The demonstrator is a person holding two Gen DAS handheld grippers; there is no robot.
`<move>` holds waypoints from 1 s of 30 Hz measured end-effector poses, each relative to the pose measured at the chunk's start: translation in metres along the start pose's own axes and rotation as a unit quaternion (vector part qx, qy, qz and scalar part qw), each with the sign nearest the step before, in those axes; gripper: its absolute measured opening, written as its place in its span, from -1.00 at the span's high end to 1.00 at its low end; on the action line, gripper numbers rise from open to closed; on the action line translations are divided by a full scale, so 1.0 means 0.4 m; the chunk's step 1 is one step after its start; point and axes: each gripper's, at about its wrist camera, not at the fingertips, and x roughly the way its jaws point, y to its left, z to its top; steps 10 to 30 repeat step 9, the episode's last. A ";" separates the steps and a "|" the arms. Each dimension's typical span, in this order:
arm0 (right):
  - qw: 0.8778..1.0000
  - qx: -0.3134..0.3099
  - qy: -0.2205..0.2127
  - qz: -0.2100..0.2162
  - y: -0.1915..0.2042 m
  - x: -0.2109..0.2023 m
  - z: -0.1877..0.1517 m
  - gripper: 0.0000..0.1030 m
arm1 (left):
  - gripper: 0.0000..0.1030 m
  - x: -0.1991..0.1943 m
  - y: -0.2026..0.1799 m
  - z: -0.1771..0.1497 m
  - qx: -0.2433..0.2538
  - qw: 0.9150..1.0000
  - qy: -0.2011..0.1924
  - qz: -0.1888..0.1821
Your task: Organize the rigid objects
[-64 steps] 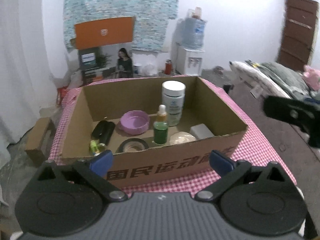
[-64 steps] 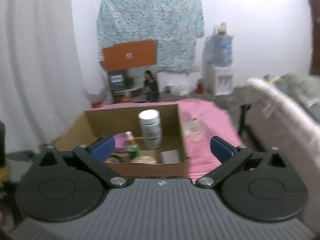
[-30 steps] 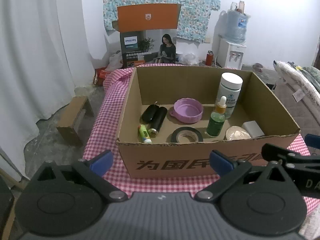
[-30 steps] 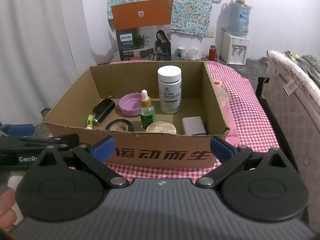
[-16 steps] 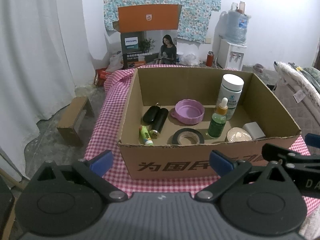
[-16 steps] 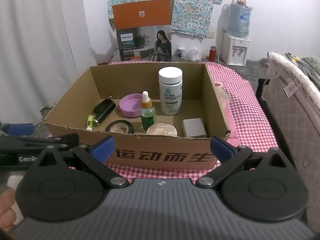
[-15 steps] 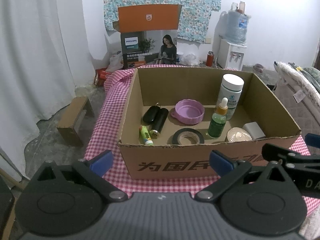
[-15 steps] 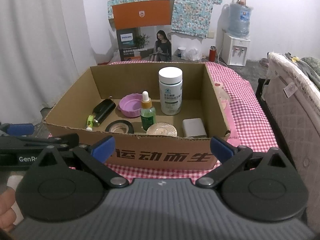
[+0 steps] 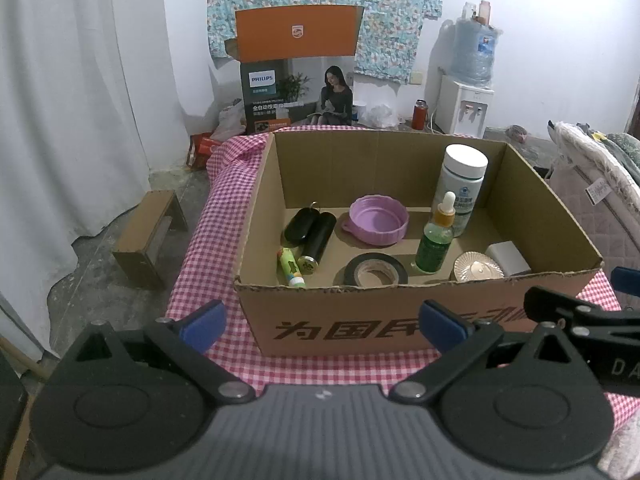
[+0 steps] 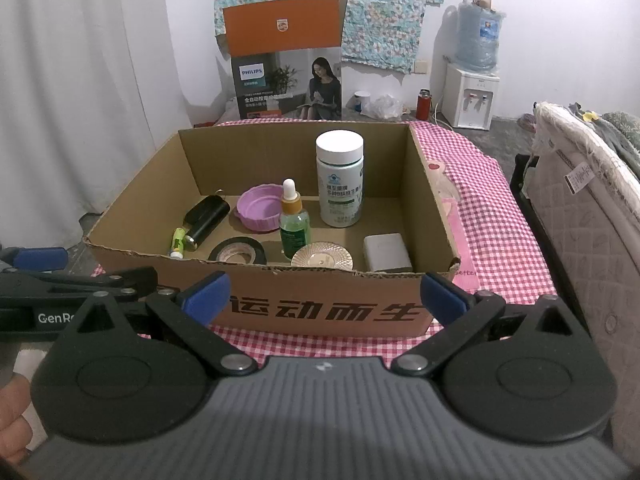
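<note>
- While the left wrist view barely differs from half a second ago, the left tongs (image 9: 322,322) hang wide open and empty, short of the cardboard box (image 9: 360,326) on the checked worktop (image 9: 208,248). Ahead of them inside lie a black tape roll (image 9: 376,270), purple lid (image 9: 378,224), green dropper bottle (image 9: 435,240) and white bottle (image 9: 462,188).
- Seen from the right wrist, the right tongs (image 10: 324,298) are equally spread, holding nothing, steadied since the swing two seconds back. Beyond them the box holds everything, so whether sorting is ahead or finished is unclear.
</note>
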 end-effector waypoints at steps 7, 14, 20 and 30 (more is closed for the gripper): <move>1.000 0.000 -0.001 0.000 -0.001 -0.001 0.000 -0.97 | -0.99 0.001 0.000 -0.001 0.000 1.000 0.000 -0.001; 1.000 -0.001 -0.001 0.000 -0.001 -0.001 0.001 -0.97 | -0.99 0.001 0.000 -0.001 0.000 1.000 0.000 0.000; 1.000 -0.001 -0.001 0.000 -0.001 -0.001 0.001 -0.97 | -0.99 0.001 0.000 -0.001 0.000 1.000 0.000 0.000; 1.000 -0.001 -0.001 0.000 -0.001 -0.001 0.001 -0.97 | -0.99 0.001 0.000 -0.001 0.000 1.000 0.000 0.000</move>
